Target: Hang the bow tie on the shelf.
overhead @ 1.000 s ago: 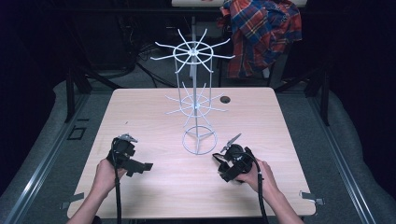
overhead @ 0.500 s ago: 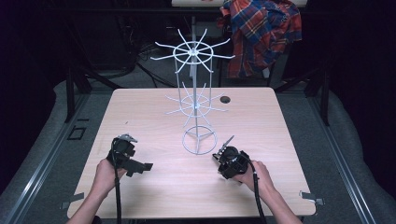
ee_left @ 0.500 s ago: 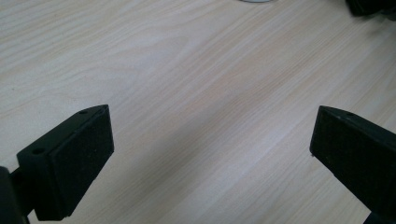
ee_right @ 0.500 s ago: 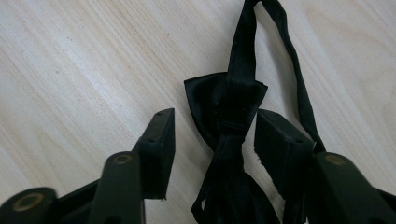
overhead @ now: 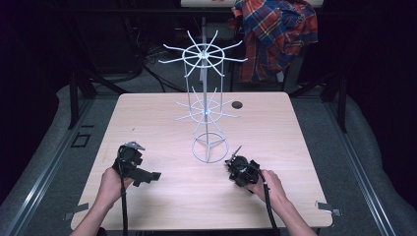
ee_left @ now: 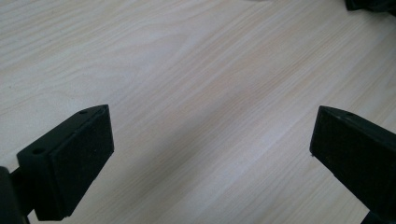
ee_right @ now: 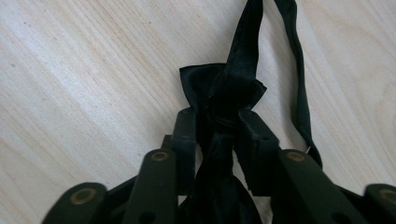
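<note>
From the high view, the pale wooden tabletop (overhead: 147,118) carried a white wire rack (overhead: 208,105) standing upright near its middle, with spoked arms at two levels and a ring base. Just ahead of the right claw (overhead: 235,160) sat that ring base, close but apart from it. The person's right hand (overhead: 268,184) held this claw low over the tabletop, its cable trailing back along the forearm. Well to the left of it, the left claw (overhead: 147,176) rested in the left hand (overhead: 113,182), jaws pointing toward the right claw. Far beyond both claws, a small dark round mark (overhead: 238,104) showed on the tabletop by the rack, and a plaid shirt (overhead: 275,34) hung behind the table.

Along the left claw view, the left claw (ee_left: 210,140) stood released, its two black jaws spread wide with bare wood grain between them.

Along the right claw view, the right claw (ee_right: 219,135) was clenched on a black bow tie (ee_right: 224,91). The knot was pinched between the jaws, the bow bunched just past the tips, and its thin strap (ee_right: 299,84) looped away ahead and to the right, lying on the tabletop.
</note>
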A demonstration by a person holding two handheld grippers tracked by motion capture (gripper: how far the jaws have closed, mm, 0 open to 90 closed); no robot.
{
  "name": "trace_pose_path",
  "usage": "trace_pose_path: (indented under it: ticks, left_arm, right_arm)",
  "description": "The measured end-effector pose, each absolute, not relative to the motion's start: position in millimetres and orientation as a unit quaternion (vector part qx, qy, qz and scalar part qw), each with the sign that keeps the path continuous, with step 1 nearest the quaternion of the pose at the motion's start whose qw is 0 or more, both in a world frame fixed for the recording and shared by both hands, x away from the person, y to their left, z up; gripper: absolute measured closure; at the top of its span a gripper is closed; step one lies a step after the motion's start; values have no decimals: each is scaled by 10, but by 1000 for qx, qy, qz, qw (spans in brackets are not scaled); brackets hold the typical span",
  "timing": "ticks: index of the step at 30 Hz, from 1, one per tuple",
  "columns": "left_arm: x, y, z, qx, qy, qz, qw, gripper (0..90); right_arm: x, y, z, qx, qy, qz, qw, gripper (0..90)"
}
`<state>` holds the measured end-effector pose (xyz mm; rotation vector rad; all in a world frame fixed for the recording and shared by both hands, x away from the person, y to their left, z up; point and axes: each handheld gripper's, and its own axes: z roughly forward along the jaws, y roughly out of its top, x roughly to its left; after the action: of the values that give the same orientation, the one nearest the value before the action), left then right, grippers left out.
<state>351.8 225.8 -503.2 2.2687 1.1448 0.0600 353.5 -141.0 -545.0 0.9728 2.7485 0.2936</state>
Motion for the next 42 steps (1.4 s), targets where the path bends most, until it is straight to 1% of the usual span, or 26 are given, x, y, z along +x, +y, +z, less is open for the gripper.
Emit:
trace_pose_path:
  ticks: [6,10,19,30,42]
  left_arm:
    - [3516,2254,-5033,853,429,21,295,0]
    - [3518,2257,-5034,853,429,21,295,0]
    - [3520,2259,-5034,854,428,21,295,0]
    - [3524,2259,-5036,856,425,20,294,0]
    - [3520,2252,-5034,856,425,20,292,0]
  right_arm:
    - [3529,-1420,-5436,338,929,107,106,782]
    - [3538,-1437,-5416,344,927,111,100,784]
    - [3546,-1572,-5131,356,912,176,104,783]
    - [3545,-1720,-4907,374,892,229,108,783]
    - [3561,-1931,-4690,398,868,269,129,783]
